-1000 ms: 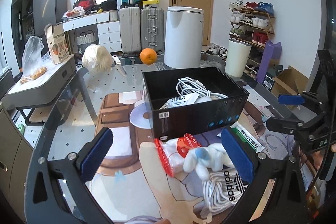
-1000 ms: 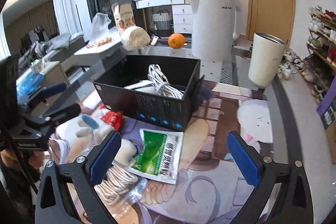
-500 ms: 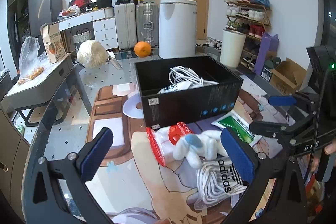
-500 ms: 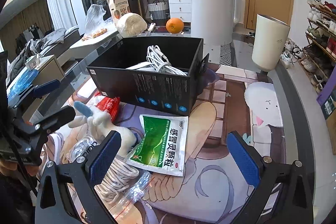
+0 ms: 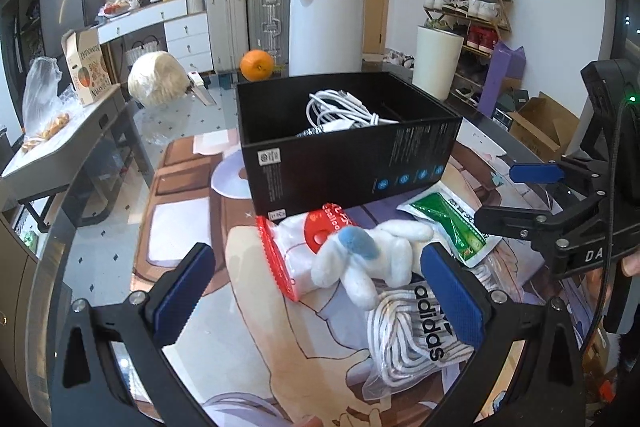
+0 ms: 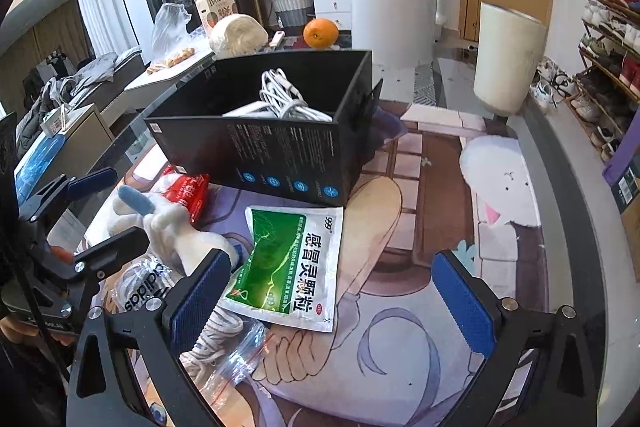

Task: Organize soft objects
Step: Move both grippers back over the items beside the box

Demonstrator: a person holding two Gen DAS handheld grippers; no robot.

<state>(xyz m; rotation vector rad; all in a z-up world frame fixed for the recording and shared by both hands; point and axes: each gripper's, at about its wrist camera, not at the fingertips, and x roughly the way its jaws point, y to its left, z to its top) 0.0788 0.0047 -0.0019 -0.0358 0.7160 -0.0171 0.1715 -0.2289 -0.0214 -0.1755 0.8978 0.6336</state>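
- your left hand-held gripper (image 5: 318, 291) is spread wide and holds nothing; the plush toy (image 5: 370, 257) lies just ahead, between its pads.
- your right hand-held gripper (image 6: 330, 297) is also wide and empty; the green sachet (image 6: 294, 267) lies just ahead, nearer its left pad.
- the black box (image 5: 344, 143), already holding white cables (image 5: 340, 109), stands beyond both on the bench (image 5: 120, 219).
- risk: the toy touches the red packet (image 5: 298, 251) and the bagged laces (image 5: 416, 335); closing low could snag their plastic too.
- risk: the two grippers are near each other; converging could make them collide.
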